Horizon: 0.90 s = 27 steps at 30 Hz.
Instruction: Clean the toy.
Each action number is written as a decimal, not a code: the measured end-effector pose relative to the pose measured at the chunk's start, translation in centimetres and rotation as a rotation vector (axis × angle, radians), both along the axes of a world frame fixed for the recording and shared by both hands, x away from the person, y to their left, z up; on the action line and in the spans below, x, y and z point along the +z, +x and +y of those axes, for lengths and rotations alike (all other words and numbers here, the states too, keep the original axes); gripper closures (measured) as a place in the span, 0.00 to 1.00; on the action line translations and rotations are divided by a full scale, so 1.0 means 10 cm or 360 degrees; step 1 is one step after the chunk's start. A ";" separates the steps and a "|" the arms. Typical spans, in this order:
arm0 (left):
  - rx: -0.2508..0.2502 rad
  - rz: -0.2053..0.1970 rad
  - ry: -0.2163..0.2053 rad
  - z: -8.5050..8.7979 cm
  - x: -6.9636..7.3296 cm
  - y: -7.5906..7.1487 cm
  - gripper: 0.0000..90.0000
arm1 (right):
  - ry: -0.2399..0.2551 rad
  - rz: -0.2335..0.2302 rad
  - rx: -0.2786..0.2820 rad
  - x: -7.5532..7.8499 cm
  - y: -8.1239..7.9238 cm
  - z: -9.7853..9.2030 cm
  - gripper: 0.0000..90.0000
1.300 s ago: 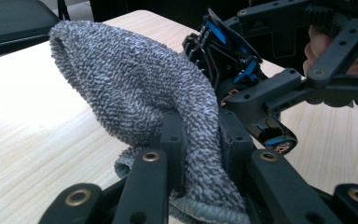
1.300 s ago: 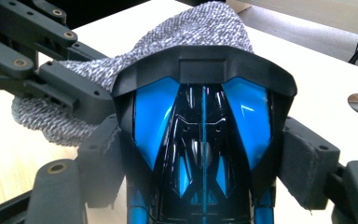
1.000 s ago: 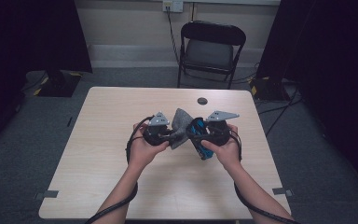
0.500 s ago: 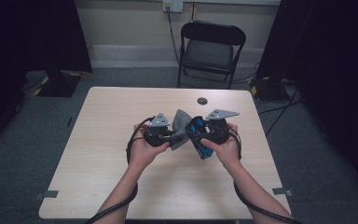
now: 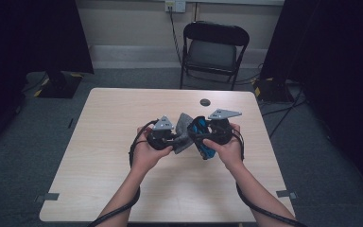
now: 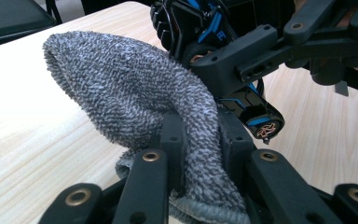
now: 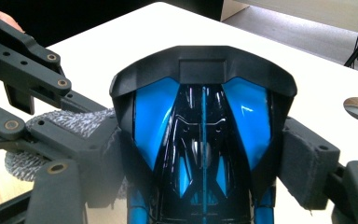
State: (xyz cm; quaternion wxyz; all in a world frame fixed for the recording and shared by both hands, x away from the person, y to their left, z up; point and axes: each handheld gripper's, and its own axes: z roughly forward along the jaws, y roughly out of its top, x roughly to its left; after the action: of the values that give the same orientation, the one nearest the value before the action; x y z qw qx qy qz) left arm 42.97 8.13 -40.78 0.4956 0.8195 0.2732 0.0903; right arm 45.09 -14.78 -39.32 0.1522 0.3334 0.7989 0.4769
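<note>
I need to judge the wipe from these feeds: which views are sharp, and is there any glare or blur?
High view: even light on the table, dark surroundings, small and soft detail. Left gripper view: grey cloth crisp, held in the left tongs; near linkage slightly soft. Right gripper view: glossy blue toy car shows bright glare streaks; right tongs blurred at close range.

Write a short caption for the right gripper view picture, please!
Right gripper clamps a blue-and-black toy car while a grey cloth touches its side.
</note>
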 end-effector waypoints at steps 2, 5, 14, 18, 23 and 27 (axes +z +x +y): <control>-0.0007 0.0011 -0.0004 -0.01 -0.01 0.00 0.83 | 0.0011 0.0005 -0.0006 0.00 0.00 0.00 0.28; -0.0022 0.0023 0.0006 -0.03 -0.03 -0.01 0.83 | 0.0013 0.0002 -0.0012 0.01 0.01 0.00 0.28; -0.0074 0.0039 0.0032 -0.16 -0.10 -0.04 0.83 | 0.0042 -0.0010 -0.0025 0.11 0.06 0.02 0.28; -0.0088 0.0049 0.0039 -0.18 -0.13 -0.05 0.83 | 0.0052 -0.0002 -0.0035 0.12 0.08 0.02 0.28; -0.0097 0.0064 0.0035 -0.20 -0.18 -0.06 0.83 | 0.0054 0.0001 -0.0034 0.13 0.11 0.04 0.28; -0.0099 0.0064 0.0031 -0.21 -0.19 -0.06 0.83 | 0.0058 0.0003 -0.0041 0.14 0.13 0.05 0.28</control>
State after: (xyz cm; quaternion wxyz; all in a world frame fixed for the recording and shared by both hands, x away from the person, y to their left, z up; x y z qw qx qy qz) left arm 42.37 6.02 -42.71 0.4846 0.8340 0.2566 0.0612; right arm 46.36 -14.33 -37.91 0.1516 0.3469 0.7858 0.4891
